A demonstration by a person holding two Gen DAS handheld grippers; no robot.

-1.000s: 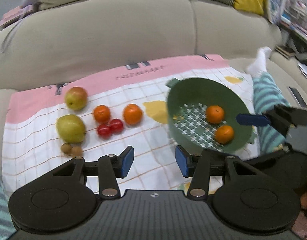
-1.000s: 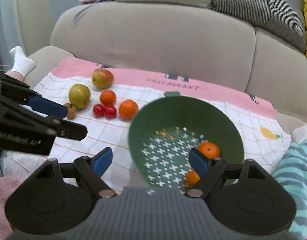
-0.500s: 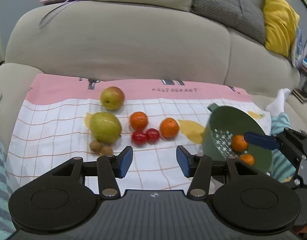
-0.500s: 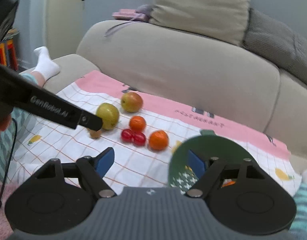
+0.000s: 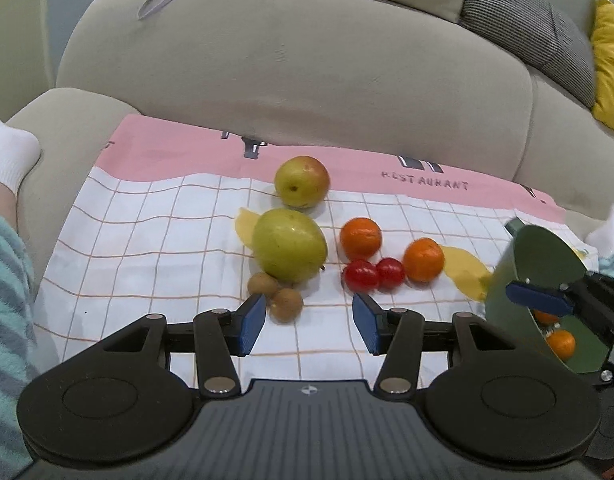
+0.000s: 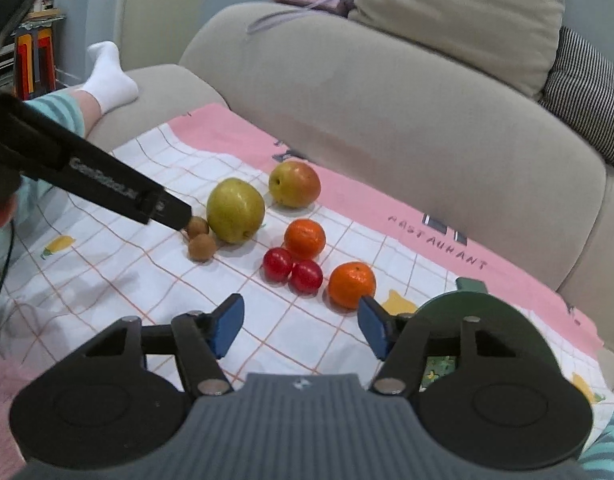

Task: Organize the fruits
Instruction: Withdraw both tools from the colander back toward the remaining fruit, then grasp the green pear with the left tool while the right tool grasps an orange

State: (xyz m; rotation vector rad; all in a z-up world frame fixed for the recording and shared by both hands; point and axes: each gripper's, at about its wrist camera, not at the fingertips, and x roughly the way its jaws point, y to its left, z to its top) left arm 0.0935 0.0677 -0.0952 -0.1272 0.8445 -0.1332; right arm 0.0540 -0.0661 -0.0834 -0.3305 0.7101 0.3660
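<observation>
On the checked cloth [image 5: 147, 240] lie a reddish apple [image 5: 303, 181], a green pear [image 5: 289, 245], two oranges [image 5: 360, 238], two red fruits [image 5: 361, 275] and two small brown fruits [image 5: 286, 305]. My left gripper [image 5: 309, 326] is open just short of the brown fruits, gripping nothing. The green colander [image 5: 547, 256] stands at the right with oranges [image 5: 561, 344] inside. My right gripper [image 6: 299, 326] hovers over bare cloth. Its jaws are closing with nothing between them, the right pad near an orange [image 6: 351, 284] and beside the colander [image 6: 507, 308].
The cloth lies on a beige sofa seat with the backrest [image 5: 307, 72] right behind the fruit. A person's striped trouser leg and white sock [image 5: 7, 152] rest at the left edge. Cushions [image 5: 611, 60] sit on the sofa's right.
Both grippers have swung left across the cloth, so the colander slid toward the right edge of each view. The right jaws have narrowed. The left gripper is now close to the brown fruits.
</observation>
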